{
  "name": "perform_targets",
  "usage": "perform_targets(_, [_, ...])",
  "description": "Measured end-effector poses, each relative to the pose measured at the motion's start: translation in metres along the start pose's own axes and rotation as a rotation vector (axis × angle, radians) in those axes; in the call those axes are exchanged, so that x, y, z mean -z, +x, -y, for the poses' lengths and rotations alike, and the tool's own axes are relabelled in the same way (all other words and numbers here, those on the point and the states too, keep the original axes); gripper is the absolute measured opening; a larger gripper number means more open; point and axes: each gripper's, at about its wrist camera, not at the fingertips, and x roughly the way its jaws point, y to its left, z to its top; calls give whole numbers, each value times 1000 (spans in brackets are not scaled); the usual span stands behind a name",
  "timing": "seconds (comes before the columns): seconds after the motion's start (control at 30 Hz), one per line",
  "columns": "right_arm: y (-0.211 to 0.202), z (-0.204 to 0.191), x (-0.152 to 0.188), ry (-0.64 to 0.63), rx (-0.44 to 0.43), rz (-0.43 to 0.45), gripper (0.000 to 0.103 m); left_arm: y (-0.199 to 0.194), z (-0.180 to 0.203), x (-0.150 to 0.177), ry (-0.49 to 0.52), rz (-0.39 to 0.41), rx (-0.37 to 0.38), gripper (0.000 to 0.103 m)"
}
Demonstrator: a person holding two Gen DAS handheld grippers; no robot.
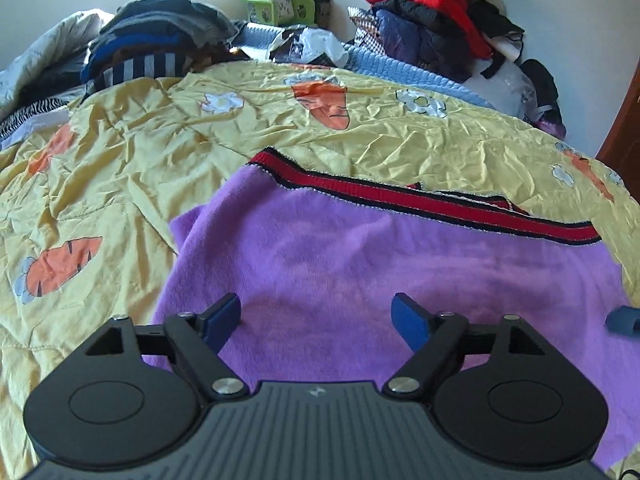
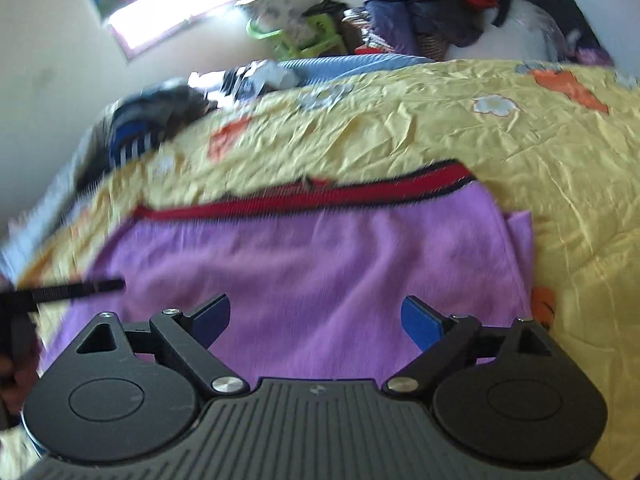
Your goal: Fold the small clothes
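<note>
In the left wrist view, the left tool (image 1: 316, 318) hangs above the near part of the purple garment (image 1: 360, 264), and its blue fingers (image 1: 222, 320) stand wide apart with nothing between them. The garment lies flat on the yellow quilt (image 1: 120, 148) and fills the lower middle and right of the frame. Its red striped band (image 1: 420, 196) runs from the middle toward the right edge, so the long axis goes across the frame, not away from the tool. A small blue part at the right edge is probably the other tool.

In the right wrist view, which is blurred, the right tool (image 2: 318, 320) is also wide apart and empty above the garment (image 2: 320, 264). The band (image 2: 320, 196) lies at the far side, in the middle of the frame. The free side edge, at the right, seems nearer to this tool, so I think a sideways fold starts there.
</note>
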Motion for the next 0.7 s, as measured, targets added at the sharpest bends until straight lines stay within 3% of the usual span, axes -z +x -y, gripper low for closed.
perform_targets(0.43, [-10, -45, 38, -176, 90, -22, 92, -19, 10, 31, 71, 26, -41, 83])
perform_targets(0.7, [-12, -55, 53, -211, 137, -38, 92, -27, 6, 51, 84, 19, -27, 84])
